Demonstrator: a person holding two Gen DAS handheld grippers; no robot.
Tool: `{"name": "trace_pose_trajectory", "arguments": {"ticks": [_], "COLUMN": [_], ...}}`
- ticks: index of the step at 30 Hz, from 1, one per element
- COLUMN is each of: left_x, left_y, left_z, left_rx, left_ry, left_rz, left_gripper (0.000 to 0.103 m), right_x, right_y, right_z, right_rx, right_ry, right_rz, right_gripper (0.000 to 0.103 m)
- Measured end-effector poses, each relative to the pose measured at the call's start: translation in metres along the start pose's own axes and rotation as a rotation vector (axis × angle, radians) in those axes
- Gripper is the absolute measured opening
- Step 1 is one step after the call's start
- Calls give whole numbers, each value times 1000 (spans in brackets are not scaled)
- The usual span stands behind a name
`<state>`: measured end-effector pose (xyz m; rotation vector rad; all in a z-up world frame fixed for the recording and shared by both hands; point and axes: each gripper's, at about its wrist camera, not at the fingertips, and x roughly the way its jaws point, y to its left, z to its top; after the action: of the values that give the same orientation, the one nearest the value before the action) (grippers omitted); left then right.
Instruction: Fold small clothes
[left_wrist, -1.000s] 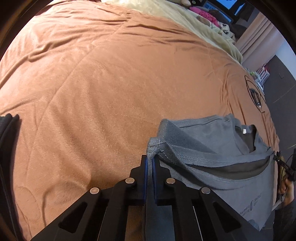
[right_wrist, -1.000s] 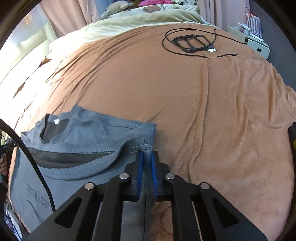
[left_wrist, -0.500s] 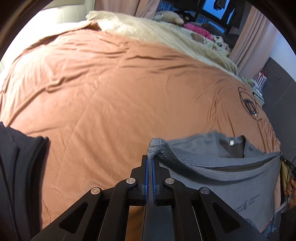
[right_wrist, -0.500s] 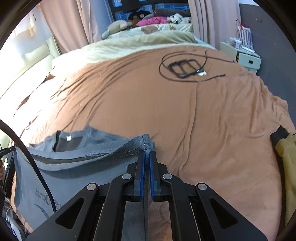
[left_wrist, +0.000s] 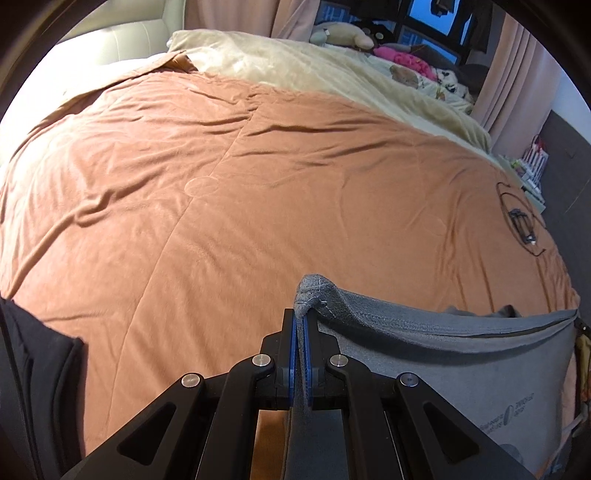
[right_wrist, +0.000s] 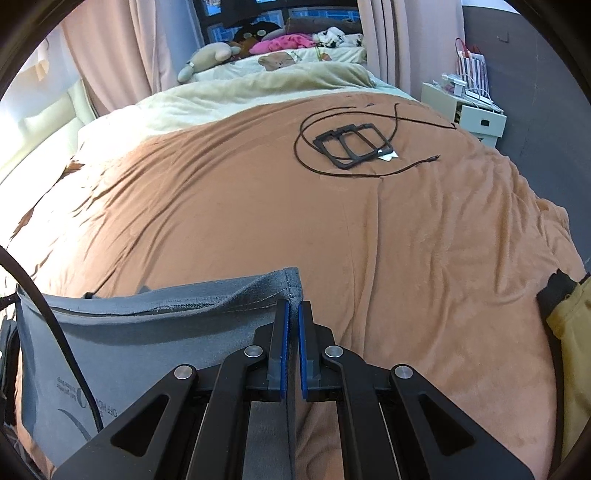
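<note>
Grey T-shirt (left_wrist: 424, 362) hangs stretched between both grippers, above the near edge of the bed (left_wrist: 221, 206). Left gripper (left_wrist: 303, 325) jaws are clamped on one corner, right gripper (right_wrist: 291, 314) jaws on the other. No fold looks completed; laying flat and folding remain.

A grey T-shirt (left_wrist: 443, 369) with small dark print on its front is seen over a plain rust-orange bedspread (left_wrist: 221, 221), and a cream blanket (right_wrist: 221, 99) is spread at the far end. Blue pads are fitted inside black fingers (right_wrist: 275, 347), while black frames (right_wrist: 352, 146) ringed by a black cord (right_wrist: 306, 162) are seen far right, and a yellow garment (right_wrist: 569, 332) is seen near right.
</note>
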<state>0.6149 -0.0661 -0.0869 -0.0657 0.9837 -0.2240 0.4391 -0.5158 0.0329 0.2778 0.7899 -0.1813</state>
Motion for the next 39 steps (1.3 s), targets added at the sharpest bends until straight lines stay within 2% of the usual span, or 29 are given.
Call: {"name": "trace_pose_trajectory", "arguments": {"ticks": [9, 13, 15, 18, 19, 24, 29, 35, 39], "left_x": [60, 74, 66, 44, 39, 12, 13, 34, 52], "left_y": [0, -3, -5, -8, -8, -21, -31, -29, -20], "left_z": [2, -6, -10, -13, -13, -27, -44, -61, -67], "left_rx": [16, 28, 38, 59, 63, 112, 128, 145, 131], "left_ry": [91, 153, 137, 110, 106, 113, 172, 249, 275], "left_rz": [83, 125, 147, 131, 119, 60, 29, 61, 86], "left_gripper": [4, 9, 12, 12, 12, 12, 12, 12, 12], "right_x": [58, 85, 82, 65, 58, 31, 17, 26, 49], "right_y": [7, 15, 18, 23, 26, 33, 32, 43, 41], "right_z": [18, 20, 21, 22, 22, 11, -3, -17, -18], "right_rx": [-10, -37, -31, -45, -61, -92, -101, -171, -187], "right_ry": [55, 121, 122, 95, 84, 78, 115, 198, 252], "right_rz": [-52, -90, -115, -92, -89, -28, 26, 56, 18], "right_gripper": [1, 3, 5, 25, 27, 27, 27, 27, 27]}}
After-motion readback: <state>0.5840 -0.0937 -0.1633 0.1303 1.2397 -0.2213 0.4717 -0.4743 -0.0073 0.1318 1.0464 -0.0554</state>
